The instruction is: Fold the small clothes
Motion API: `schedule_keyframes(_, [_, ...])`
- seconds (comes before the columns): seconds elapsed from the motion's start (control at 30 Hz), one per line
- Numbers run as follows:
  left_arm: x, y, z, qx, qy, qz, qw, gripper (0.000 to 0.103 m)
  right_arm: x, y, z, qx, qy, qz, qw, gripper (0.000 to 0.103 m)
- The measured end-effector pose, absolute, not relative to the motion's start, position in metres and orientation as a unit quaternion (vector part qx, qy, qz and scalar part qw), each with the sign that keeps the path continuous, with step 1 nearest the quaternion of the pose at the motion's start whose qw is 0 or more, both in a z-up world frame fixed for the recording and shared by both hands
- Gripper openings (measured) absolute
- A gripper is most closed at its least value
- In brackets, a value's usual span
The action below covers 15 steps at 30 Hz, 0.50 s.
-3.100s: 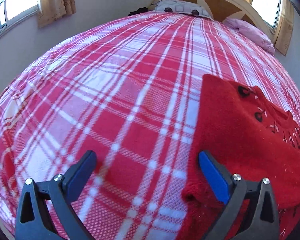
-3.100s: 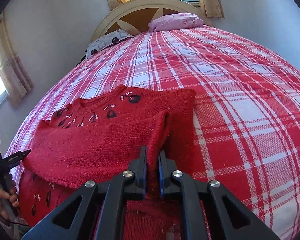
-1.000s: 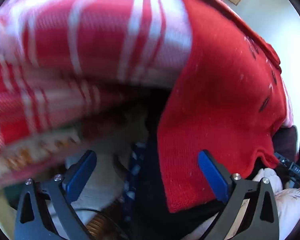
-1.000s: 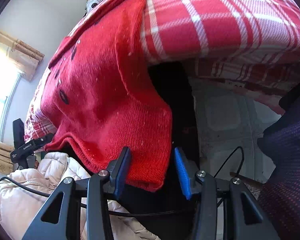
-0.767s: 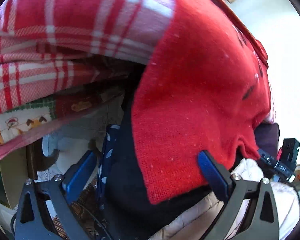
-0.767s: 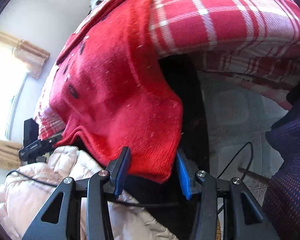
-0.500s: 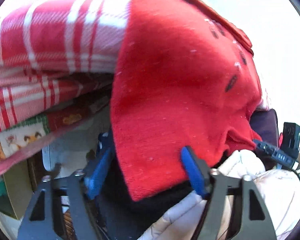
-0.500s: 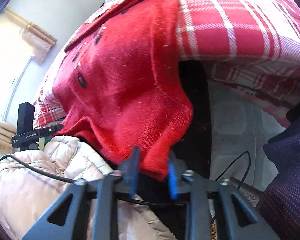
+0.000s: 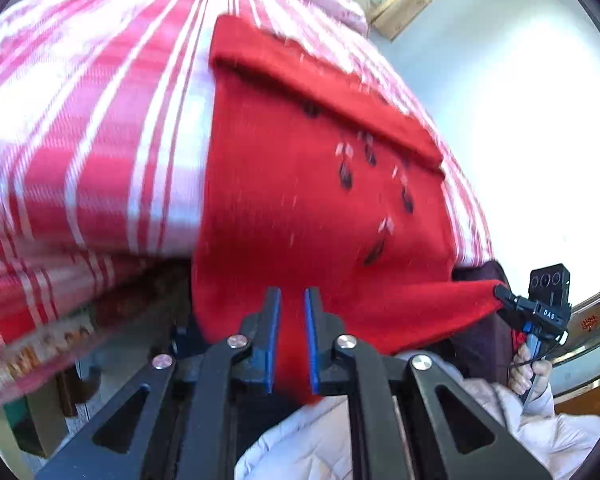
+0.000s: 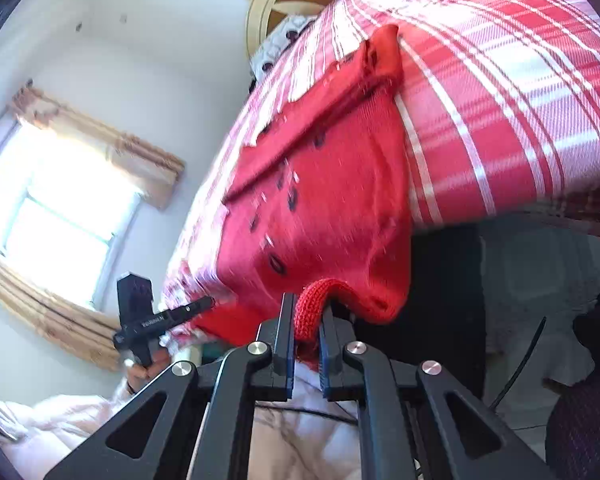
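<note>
Red knit sweater (image 9: 284,216) hem pinched by left gripper (image 9: 292,340) & right gripper (image 10: 306,340) at lower frame; thin bite, uneven pull → slips off bed (image 9: 80,128).

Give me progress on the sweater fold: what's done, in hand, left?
Done: the red sweater lies on the plaid bedspread with a flap folded over near its top, hem hanging off the bed edge. In hand: left gripper and right gripper are each clamped on the hem. Left: probably carrying the hem up over the body, then tidying.
</note>
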State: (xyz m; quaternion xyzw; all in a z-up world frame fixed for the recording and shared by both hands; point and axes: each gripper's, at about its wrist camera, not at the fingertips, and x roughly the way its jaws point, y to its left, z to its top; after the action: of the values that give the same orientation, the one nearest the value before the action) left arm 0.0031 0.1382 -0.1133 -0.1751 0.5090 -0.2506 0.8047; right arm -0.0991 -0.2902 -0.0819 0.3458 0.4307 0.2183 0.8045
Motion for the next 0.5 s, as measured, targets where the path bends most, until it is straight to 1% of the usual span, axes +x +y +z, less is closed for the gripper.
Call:
schedule_keyframes(0.17, [0.021, 0.142, -0.085, -0.177, 0.470, -0.242, 0.830, 0.012, -0.080, -0.290, -0.068, 0.358, 0.415, 0.232, 0.803, 0.009])
schedule_keyframes(0.23, [0.024, 0.144, -0.077, -0.141, 0.455, -0.221, 0.851, 0.012, -0.072, -0.289, -0.062, 0.360, 0.410, 0.233, 0.805, 0.009])
schedule_keyframes(0.27, [0.024, 0.140, -0.074, -0.098, 0.443, -0.209, 0.866, 0.014, -0.068, -0.289, -0.059, 0.354, 0.409, 0.229, 0.809, 0.009])
schedule_keyframes(0.3, [0.024, 0.141, -0.075, -0.074, 0.440, -0.205, 0.871, 0.018, -0.068, -0.291, -0.059, 0.351, 0.409, 0.227, 0.811, 0.009])
schedule_keyframes(0.33, [0.024, 0.144, -0.080, -0.063, 0.451, -0.209, 0.866, 0.029, -0.068, -0.292, -0.058, 0.353, 0.408, 0.228, 0.811, 0.009])
schedule_keyframes(0.37, [0.025, 0.148, -0.090, -0.076, 0.471, -0.221, 0.850, 0.046, -0.069, -0.293, -0.058, 0.357, 0.405, 0.230, 0.809, 0.009])
schedule_keyframes(0.4, [0.025, 0.151, -0.101, -0.095, 0.489, -0.231, 0.836, 0.055, -0.072, -0.293, -0.057, 0.357, 0.405, 0.232, 0.809, 0.009])
schedule_keyframes(0.43, [0.024, 0.158, -0.114, -0.121, 0.508, -0.236, 0.820, 0.067, -0.074, -0.293, -0.056, 0.353, 0.405, 0.231, 0.811, 0.009])
schedule_keyframes(0.47, [0.022, 0.166, -0.127, -0.143, 0.522, -0.232, 0.808, 0.070, -0.078, -0.293, -0.055, 0.347, 0.405, 0.228, 0.815, 0.009])
schedule_keyframes(0.5, [0.020, 0.171, -0.140, -0.164, 0.535, -0.226, 0.797, 0.070, -0.082, -0.293, -0.055, 0.342, 0.405, 0.224, 0.818, 0.009])
